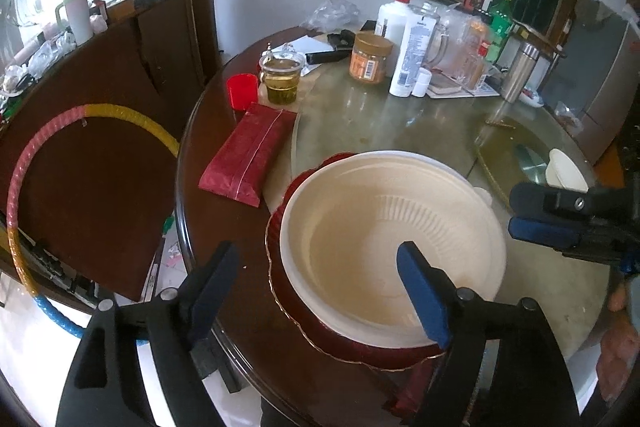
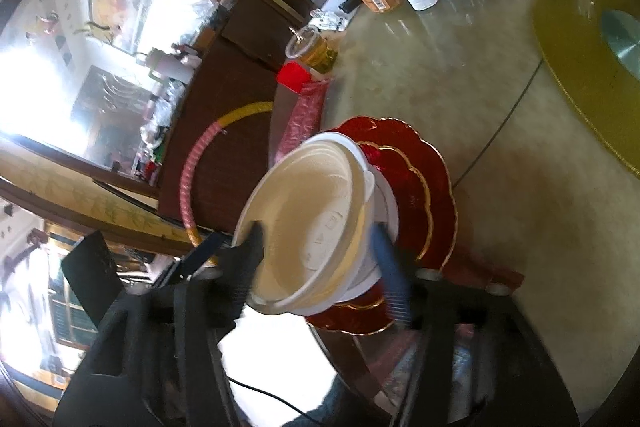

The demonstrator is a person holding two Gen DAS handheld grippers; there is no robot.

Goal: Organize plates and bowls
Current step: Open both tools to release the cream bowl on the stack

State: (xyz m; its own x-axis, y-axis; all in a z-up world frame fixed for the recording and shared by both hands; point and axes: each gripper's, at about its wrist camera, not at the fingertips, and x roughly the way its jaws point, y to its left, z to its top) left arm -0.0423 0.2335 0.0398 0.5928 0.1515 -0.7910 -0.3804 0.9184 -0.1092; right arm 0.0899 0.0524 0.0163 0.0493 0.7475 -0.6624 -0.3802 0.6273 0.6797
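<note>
The left gripper (image 1: 316, 259) has its jaws spread wide and grips nothing: one finger hangs over the dark table (image 1: 240, 227) edge, the other over the inside of the cream bowl (image 1: 384, 239), and neither pad presses on it. The right gripper (image 2: 320, 247) also stands with jaws apart, one finger inside the bowl's near rim and the other just outside its wall (whether a pad brushes the wall I cannot tell, as the view is blurred).

The cream bowl sits nested in a stack of like bowls (image 2: 360, 163), tilted in the right wrist view. The stack rests on red scalloped plates (image 2: 424, 187) with gold rims, near the table's edge. Beside them lies a red packet (image 1: 248, 155), then a red cup (image 1: 242, 91) and a clear cup of yellowish liquid (image 1: 282, 79). Bottles and jars (image 1: 408, 51) crowd the far side.
</note>
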